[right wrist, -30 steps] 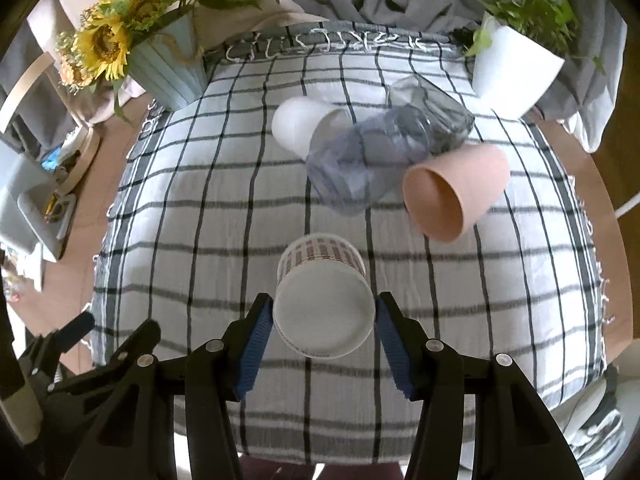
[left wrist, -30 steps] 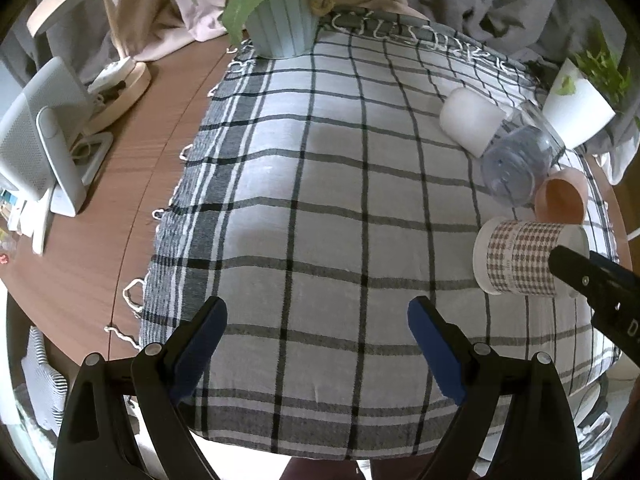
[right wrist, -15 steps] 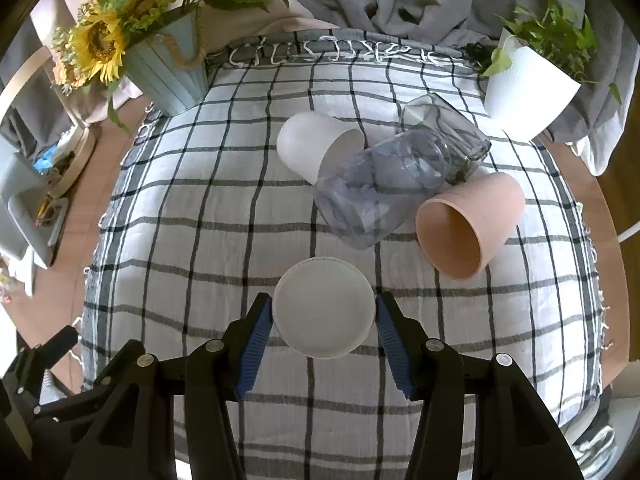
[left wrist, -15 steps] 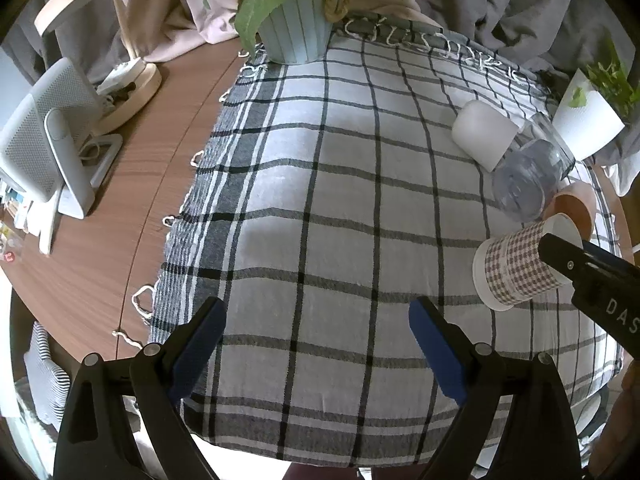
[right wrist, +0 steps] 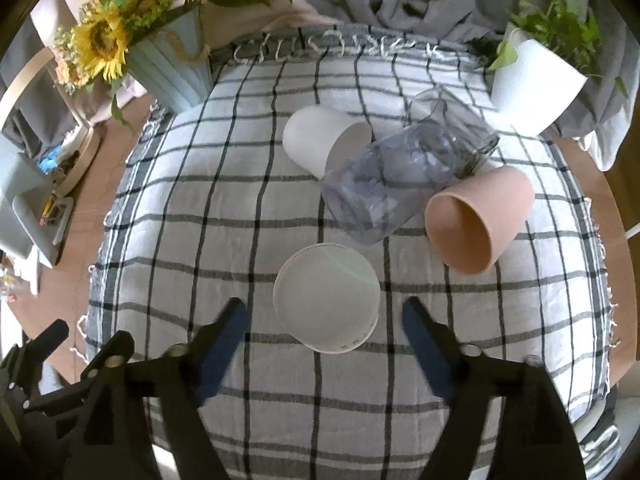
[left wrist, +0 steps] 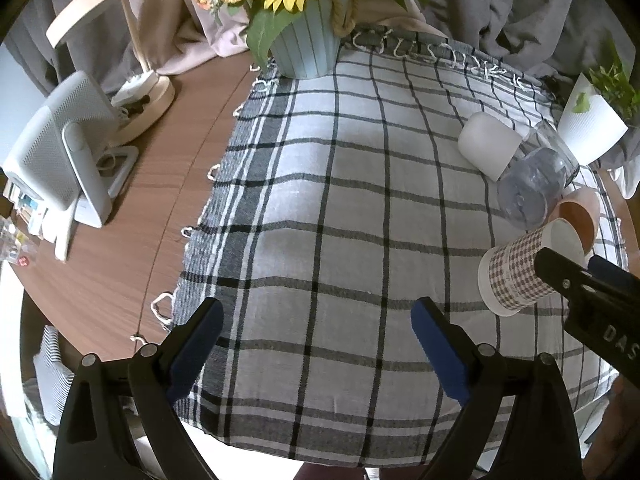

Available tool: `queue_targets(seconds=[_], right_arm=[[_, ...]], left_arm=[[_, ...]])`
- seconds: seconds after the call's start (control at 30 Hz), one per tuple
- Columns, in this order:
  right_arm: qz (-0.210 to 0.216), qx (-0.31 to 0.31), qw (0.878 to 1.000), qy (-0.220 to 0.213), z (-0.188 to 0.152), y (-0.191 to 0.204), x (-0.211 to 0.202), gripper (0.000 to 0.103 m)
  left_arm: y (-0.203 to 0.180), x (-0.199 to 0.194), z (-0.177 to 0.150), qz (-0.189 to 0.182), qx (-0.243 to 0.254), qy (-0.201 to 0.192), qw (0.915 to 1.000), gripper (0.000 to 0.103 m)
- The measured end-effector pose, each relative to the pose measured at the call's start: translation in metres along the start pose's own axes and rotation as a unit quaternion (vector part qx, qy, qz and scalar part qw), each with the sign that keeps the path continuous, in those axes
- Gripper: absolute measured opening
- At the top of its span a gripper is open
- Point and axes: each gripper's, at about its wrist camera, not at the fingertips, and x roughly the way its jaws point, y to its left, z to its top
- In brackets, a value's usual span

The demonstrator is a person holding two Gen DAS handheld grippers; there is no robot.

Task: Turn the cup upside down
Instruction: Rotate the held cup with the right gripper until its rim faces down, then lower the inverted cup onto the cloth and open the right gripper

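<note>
- Your right gripper (right wrist: 324, 314) has its jaws spread apart, 1 blue pad (right wrist: 224, 344) on each side of the checked paper cup (right wrist: 326, 308), with a clear gap between each pad and the cup wall.
- From the right wrist view you look straight onto the cup's round white base. From the left wrist view the checked paper cup (left wrist: 520, 276) appears tilted, base toward the left and open rim toward the far right, with a black finger of your right gripper (left wrist: 576, 280) in front of it.
- You cannot tell from either view whether the cup touches the checked tablecloth (right wrist: 200, 240) or hangs just above it.
- Your left gripper (left wrist: 316, 344) is released, jaws wide and nothing between them, hovering over the near part of the checked tablecloth (left wrist: 320, 200), well to the left of the cup.
- Beyond the cup, 3 other vessels lie on their sides: a white cup (right wrist: 320, 144), a clear glass jar (right wrist: 400, 180) touching it, and a pink cup (right wrist: 480, 216) just beside the jar, mouth facing you.
- At the far left corner stands a pale blue vase of sunflowers (right wrist: 168, 64); at the far right, a white plant pot (right wrist: 532, 84).
- On the bare wooden table (left wrist: 120, 260) to the left you have a white fan-like device (left wrist: 60, 160) and a lamp base (left wrist: 140, 96).
</note>
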Motion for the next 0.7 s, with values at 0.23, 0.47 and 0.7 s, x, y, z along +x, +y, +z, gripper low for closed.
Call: queue_targets(seconds=[0.23,0.47,0.7], right_arm=[[0.0,0.014,0.999,-0.04,-0.011,-0.006,-0.032,0.084],[-0.002,0.035,0.997,-0.076,-0.025,-0.02,-0.069,0.087],[-0.005,0.05,0.993,-0.106,-0.039,-0.032,-0.103,0.089]], left_arm=[[-0.003,-0.017,0.001,-0.002,0.006,-0.016,0.9999,0.098],[-0.013,-0.045,0.002,-0.012,0.019,-0.048,0.9986,0.103],[-0.022,-0.074,-0.004,-0.014,0.032,-0.082,0.996,0.103]])
